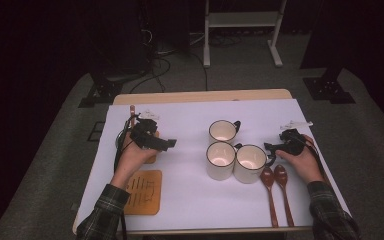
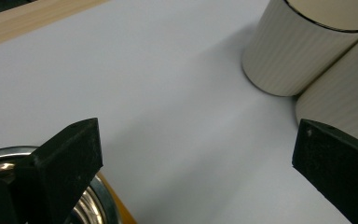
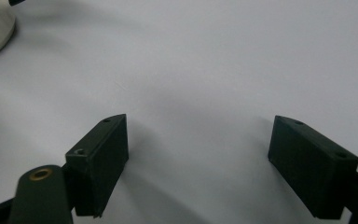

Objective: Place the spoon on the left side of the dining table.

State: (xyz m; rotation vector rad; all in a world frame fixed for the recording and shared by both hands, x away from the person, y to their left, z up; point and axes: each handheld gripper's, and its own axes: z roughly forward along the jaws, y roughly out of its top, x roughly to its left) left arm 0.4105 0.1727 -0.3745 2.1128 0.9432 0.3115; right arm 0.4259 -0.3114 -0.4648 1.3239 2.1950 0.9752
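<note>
Three cream mugs with dark rims stand mid-table: one at the back (image 1: 222, 131), one front left (image 1: 220, 160), one front right (image 1: 250, 163). Two brown wooden spoons (image 1: 269, 186) (image 1: 283, 184) lie side by side right of them. My left gripper (image 1: 168, 144) is open, held above the white sheet left of the mugs; two ribbed mugs (image 2: 307, 46) (image 2: 345, 98) sit beyond its wide-apart jaws. My right gripper (image 1: 269, 147) is open, just right of the front right mug's handle, its jaws spread over bare white sheet (image 3: 200, 93).
A wooden board (image 1: 143, 191) with dark slots lies at the front left. Under my left hand sits a metal ring on an orange piece (image 2: 93, 200). The white sheet (image 1: 190, 195) covers most of the wooden table (image 1: 200, 96). A white frame (image 1: 240, 30) stands beyond.
</note>
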